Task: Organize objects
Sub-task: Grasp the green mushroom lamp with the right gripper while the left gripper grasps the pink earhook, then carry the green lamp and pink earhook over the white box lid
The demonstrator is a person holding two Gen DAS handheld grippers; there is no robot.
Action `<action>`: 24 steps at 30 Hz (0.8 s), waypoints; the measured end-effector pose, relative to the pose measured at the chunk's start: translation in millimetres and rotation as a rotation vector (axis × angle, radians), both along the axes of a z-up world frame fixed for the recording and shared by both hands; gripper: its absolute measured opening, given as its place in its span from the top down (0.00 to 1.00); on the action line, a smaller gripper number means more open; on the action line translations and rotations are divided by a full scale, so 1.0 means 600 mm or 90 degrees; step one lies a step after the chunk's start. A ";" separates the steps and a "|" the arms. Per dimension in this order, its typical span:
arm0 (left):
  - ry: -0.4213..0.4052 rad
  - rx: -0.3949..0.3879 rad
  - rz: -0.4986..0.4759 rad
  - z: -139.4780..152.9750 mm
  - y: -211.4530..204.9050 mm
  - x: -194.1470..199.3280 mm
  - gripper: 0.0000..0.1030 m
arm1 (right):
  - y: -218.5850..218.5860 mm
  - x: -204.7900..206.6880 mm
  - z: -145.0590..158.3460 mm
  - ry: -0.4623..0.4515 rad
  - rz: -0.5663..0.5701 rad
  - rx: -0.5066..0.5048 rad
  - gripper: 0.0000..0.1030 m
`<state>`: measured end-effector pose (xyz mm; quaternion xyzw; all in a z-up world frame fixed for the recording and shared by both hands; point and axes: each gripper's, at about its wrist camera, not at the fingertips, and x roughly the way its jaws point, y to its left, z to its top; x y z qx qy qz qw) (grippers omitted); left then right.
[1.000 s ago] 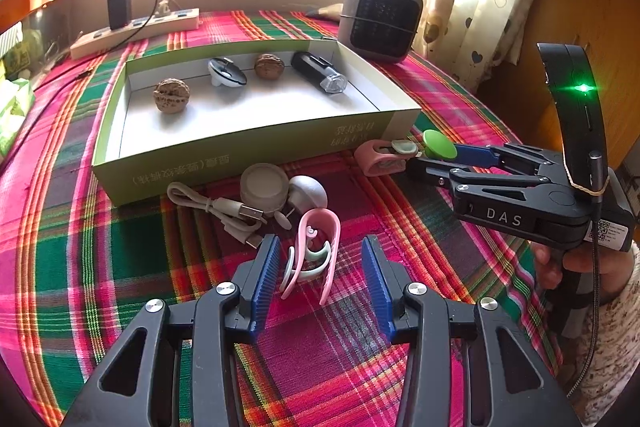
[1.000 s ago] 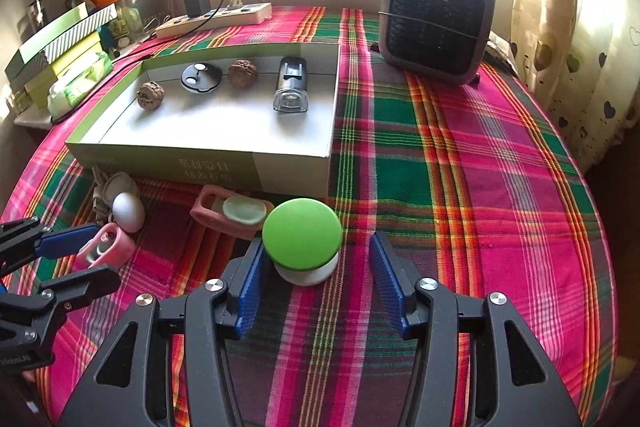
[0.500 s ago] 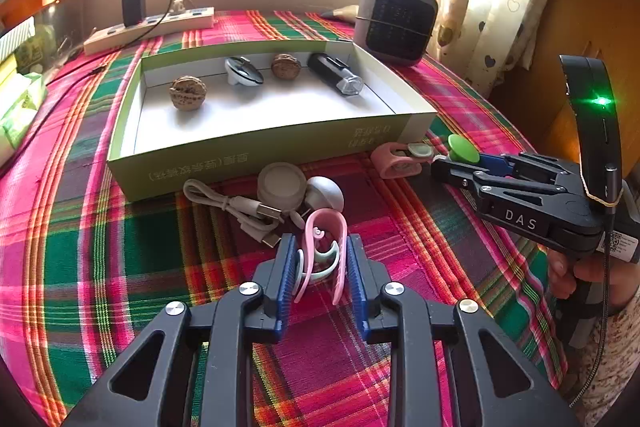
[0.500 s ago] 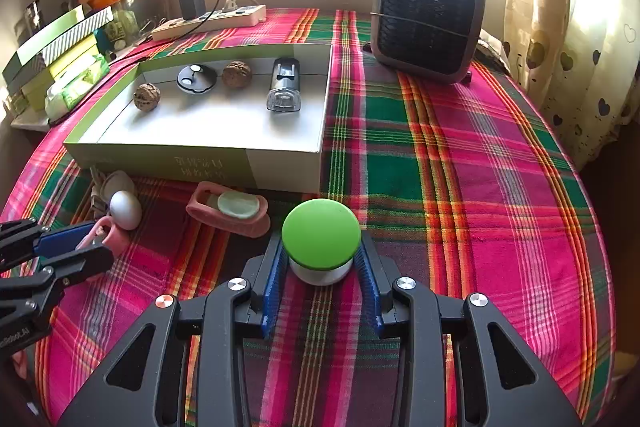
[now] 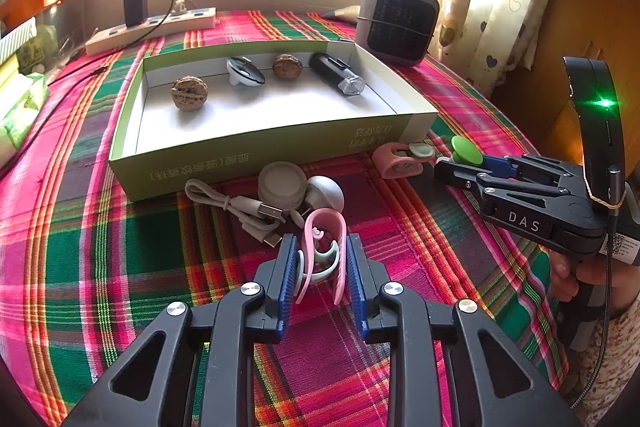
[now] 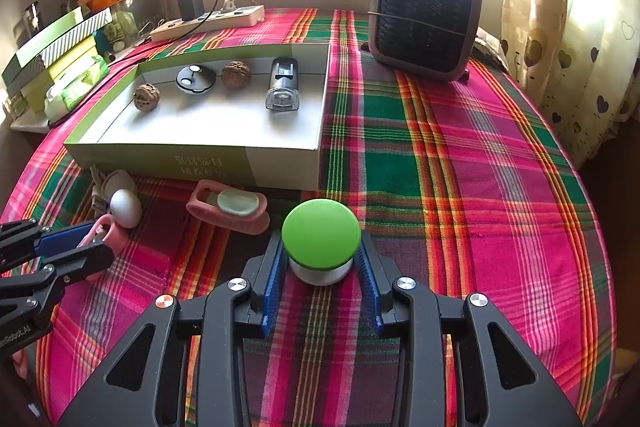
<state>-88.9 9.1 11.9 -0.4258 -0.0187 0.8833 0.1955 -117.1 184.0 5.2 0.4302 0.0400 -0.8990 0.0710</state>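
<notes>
On the plaid tablecloth, my left gripper [image 5: 322, 251] is shut on a pink clip [image 5: 324, 227] with a pale green hook inside it. My right gripper [image 6: 322, 259] is shut on a green-topped white knob [image 6: 320, 235]; the same knob [image 5: 466, 149] shows at its tips in the left wrist view. Behind them lies a shallow green box [image 5: 256, 151] with a white floor, holding two walnuts [image 5: 189, 93], a grey-white round gadget [image 5: 244, 71] and a black cylinder with a clear end [image 5: 336, 75].
Before the box lie a USB cable [image 5: 240, 207], a round white puck [image 5: 282, 183], a grey egg shape [image 5: 326, 189] and a pink holder with a pale oval [image 6: 228, 205]. A grey heater [image 6: 426, 19] and a power strip [image 6: 208, 23] stand behind. A hand [image 5: 580, 275] holds the right gripper.
Both grippers have gone from open to shut: the left on the pink clip, the right on the green knob. Neither hand has shifted since.
</notes>
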 end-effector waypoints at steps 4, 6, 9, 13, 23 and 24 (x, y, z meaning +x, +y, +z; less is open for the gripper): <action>0.000 0.002 0.002 0.000 -0.001 -0.001 0.79 | 0.001 0.002 0.000 0.000 -0.004 -0.001 0.66; 0.002 -0.002 0.004 0.001 0.000 0.000 0.79 | 0.002 0.003 0.000 0.000 -0.006 -0.003 0.66; 0.004 -0.004 0.006 0.001 0.001 0.001 0.79 | 0.004 0.006 0.002 0.004 -0.007 -0.007 0.66; 0.006 -0.005 0.007 0.001 0.002 0.004 0.79 | 0.006 0.009 0.003 0.005 -0.008 -0.013 0.66; 0.016 -0.001 0.010 0.012 0.004 0.012 0.79 | 0.006 0.019 0.014 0.015 -0.006 -0.019 0.66; 0.017 -0.002 0.010 0.014 0.004 0.013 0.79 | 0.007 0.020 0.017 0.018 -0.007 -0.021 0.66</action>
